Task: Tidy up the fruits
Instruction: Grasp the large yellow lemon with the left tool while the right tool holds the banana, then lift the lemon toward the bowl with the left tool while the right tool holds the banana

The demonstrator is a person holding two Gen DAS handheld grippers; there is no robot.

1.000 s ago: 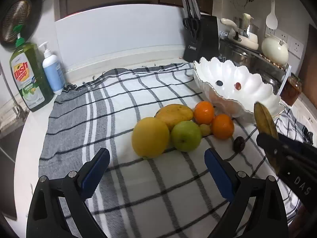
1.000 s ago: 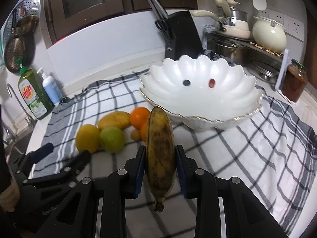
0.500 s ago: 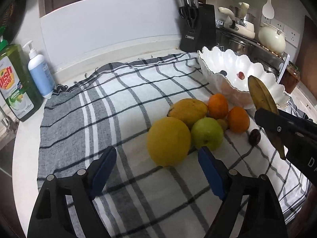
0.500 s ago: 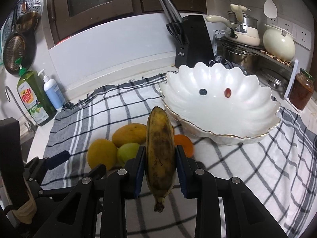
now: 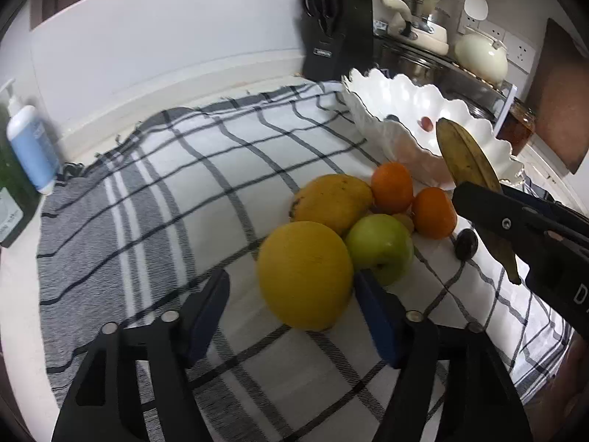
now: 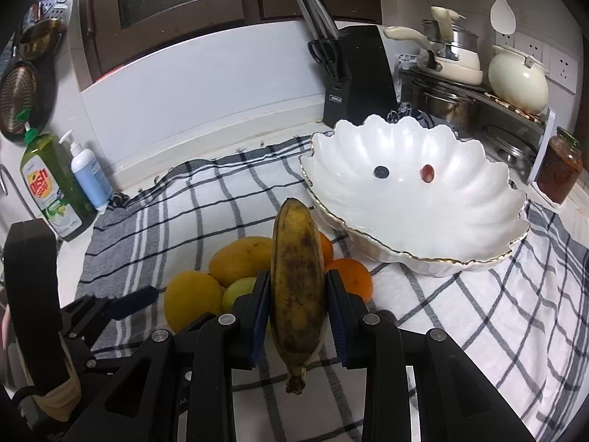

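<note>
While left gripper (image 5: 291,305) jaws close around lemon (image 5: 304,274); right gripper (image 6: 297,316) clamps banana (image 6: 297,283)

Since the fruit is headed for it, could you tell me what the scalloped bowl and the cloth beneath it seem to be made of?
The scalloped bowl looks like glazed white ceramic or porcelain: glossy fluted walls, a thin gold line along the rim. The cloth seems to be woven cotton, matte, white with dark checks, its far edge rumpled.
</note>
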